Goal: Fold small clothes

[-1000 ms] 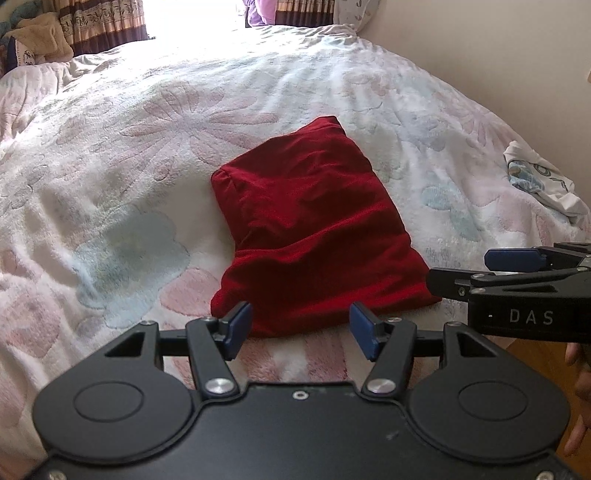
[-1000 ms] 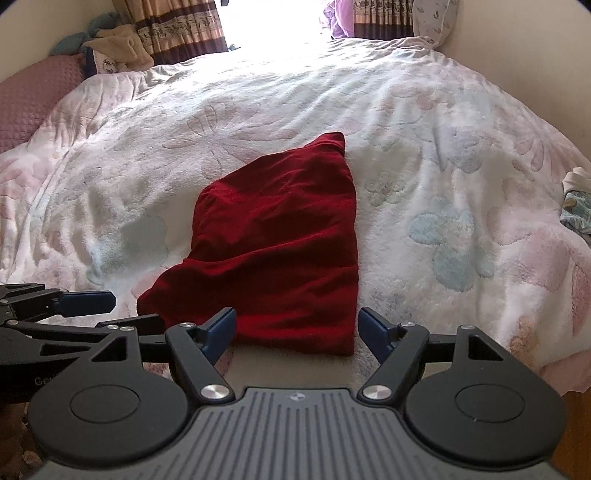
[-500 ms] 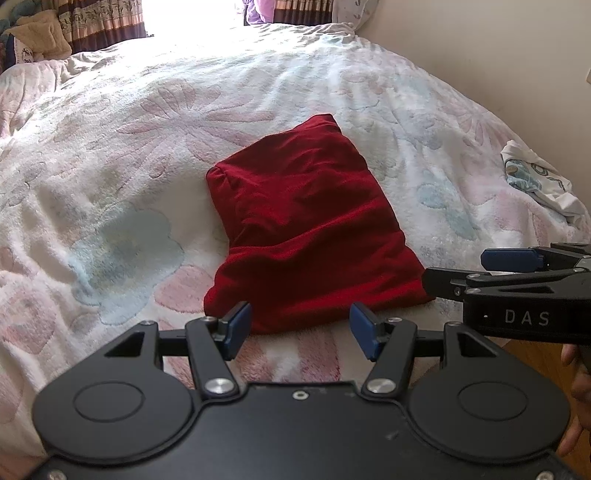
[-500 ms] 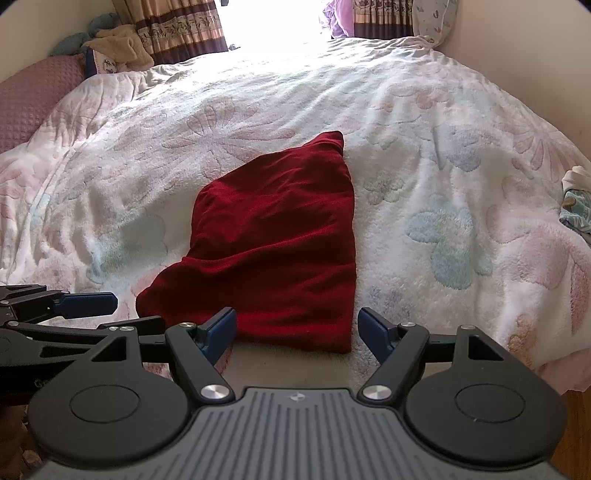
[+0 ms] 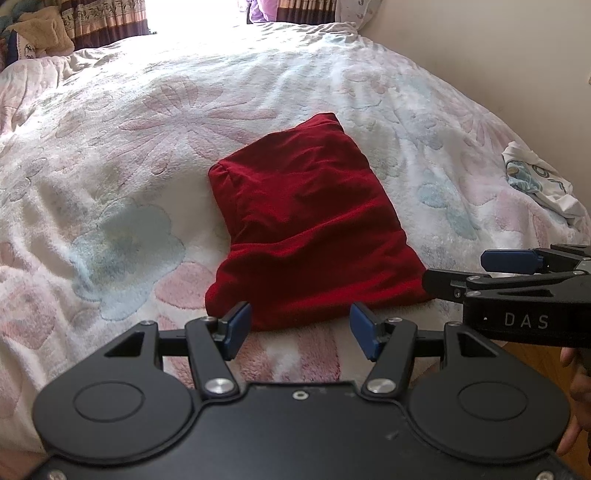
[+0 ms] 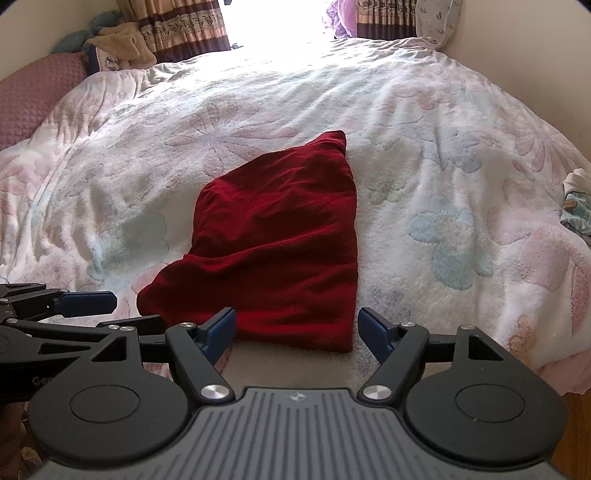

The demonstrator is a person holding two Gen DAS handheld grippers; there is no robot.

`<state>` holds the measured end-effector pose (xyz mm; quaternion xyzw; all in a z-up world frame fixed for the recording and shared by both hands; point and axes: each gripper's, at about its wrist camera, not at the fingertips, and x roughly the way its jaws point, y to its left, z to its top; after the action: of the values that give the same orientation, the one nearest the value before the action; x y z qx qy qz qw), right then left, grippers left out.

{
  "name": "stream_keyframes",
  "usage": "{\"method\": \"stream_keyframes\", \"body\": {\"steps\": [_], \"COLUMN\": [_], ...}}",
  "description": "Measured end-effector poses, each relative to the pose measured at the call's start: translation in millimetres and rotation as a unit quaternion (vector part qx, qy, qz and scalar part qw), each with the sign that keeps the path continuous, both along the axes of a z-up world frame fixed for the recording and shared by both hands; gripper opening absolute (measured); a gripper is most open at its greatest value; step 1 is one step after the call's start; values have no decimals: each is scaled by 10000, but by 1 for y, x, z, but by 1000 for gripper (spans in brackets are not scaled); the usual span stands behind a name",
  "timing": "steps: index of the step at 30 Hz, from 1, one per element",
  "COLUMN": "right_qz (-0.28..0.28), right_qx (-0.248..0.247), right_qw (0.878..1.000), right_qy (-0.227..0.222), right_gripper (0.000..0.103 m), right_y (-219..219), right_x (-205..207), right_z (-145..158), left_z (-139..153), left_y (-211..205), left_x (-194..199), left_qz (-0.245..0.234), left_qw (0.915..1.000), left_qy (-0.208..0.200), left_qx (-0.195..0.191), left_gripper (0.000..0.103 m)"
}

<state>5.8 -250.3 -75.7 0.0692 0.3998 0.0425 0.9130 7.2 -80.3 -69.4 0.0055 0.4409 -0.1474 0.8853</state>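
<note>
Red garment lying folded at frame centre, both grippers standing wide.

We are viewing the red garment (image 5: 303,229) (image 6: 273,254) resting on the floral blanket (image 5: 110,184) (image 6: 443,184). We are holding the left gripper (image 5: 300,330) (image 6: 88,301) and right gripper (image 6: 297,328) (image 5: 509,260) spread and empty, just short of its near edge. A white printed cloth (image 5: 539,181) is lying at the right.

A home bedroom. A floral fleece blanket (image 6: 424,122) covers the bed; patterned curtains (image 6: 184,22) hang at 12 o'clock.
</note>
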Motion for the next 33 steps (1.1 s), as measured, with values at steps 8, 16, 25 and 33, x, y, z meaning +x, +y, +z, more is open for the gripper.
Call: {"method": "stream_keyframes", "body": {"steps": [8, 16, 25, 33], "right_qz": [7, 10, 10, 15], "right_qx": [1, 0, -3, 0], "right_qw": [10000, 10000, 10000, 10000], "right_qy": [-5, -2, 4, 13], "right_gripper": [88, 88, 88, 88], "right_y": [-1, 0, 0, 0], "right_x": [0, 0, 0, 0], "right_z": [-1, -1, -1, -2], "left_z": [-1, -1, -2, -2], "left_y": [0, -2, -2, -3], "left_x": [0, 1, 0, 0], "left_qz": [-39, -38, -37, -38], "left_qw": [10000, 10000, 10000, 10000], "left_qy": [35, 50, 68, 79], "left_qx": [25, 33, 38, 46], "left_gripper": [61, 61, 61, 61]}}
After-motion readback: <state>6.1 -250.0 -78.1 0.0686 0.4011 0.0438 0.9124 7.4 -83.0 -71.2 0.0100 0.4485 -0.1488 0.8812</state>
